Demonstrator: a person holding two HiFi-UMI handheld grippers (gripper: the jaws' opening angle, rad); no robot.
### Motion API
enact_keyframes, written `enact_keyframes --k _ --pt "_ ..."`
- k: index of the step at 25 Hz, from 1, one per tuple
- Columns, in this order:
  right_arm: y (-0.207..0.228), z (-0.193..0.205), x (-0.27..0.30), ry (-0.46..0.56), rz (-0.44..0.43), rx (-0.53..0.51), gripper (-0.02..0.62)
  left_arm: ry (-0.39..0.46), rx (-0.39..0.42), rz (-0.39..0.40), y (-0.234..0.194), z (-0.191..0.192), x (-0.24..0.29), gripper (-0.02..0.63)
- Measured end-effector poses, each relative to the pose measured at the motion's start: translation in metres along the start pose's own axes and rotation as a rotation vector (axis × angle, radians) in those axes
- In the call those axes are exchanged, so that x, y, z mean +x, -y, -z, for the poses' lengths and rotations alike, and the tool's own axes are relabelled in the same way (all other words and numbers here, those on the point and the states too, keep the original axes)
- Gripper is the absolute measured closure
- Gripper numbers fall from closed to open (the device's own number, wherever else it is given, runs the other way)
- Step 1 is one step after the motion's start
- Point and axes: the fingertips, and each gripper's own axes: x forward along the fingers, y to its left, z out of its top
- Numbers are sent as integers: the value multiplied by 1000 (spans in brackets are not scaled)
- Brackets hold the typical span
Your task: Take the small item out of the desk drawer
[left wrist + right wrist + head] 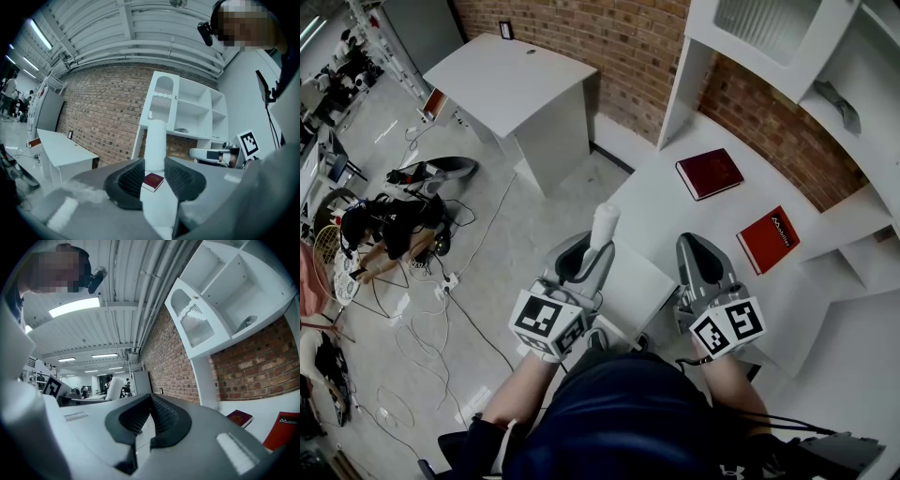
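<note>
My left gripper (pixel 592 260) is clamped on the small white cylinder (pixel 605 225). Both dark ribbed pads press its sides, and the cylinder stands up out of the jaws, rising past their tips. In the head view it hangs over the near left edge of the white desk top (pixel 667 220). It is clear of the desk, with the pale floor behind it.

My right gripper (pixel 701 253) carries nothing. Its jaws are drawn together, with only a thin sliver of white desk showing between them low down. It hovers over the near part of the desk top, just beside the left gripper.

Between the two grippers a flat white panel (pixel 633 281) juts from the desk's near edge. I cannot tell whether this is the drawer.

Further back on the desk lie a dark red hardback book (pixel 710 173) and a brighter red book with white lettering (pixel 768 239), well apart from each other. White shelf compartments (pixel 862 103) rise above them against the red brick wall (pixel 609 42). To the left, a second white desk (pixel 511 84) stands by the same wall, and loose cables (pixel 441 314) trail over the floor.
</note>
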Motion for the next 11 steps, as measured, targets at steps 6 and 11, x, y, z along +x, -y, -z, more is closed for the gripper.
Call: enact_keyframes --k 6,11 --pt "0 2 0 -3 5 1 594 -1 -1 0 -1 1 0 469" --pt "-2 2 1 -2 5 1 594 -10 -7 -11 -4 2 -3 469"
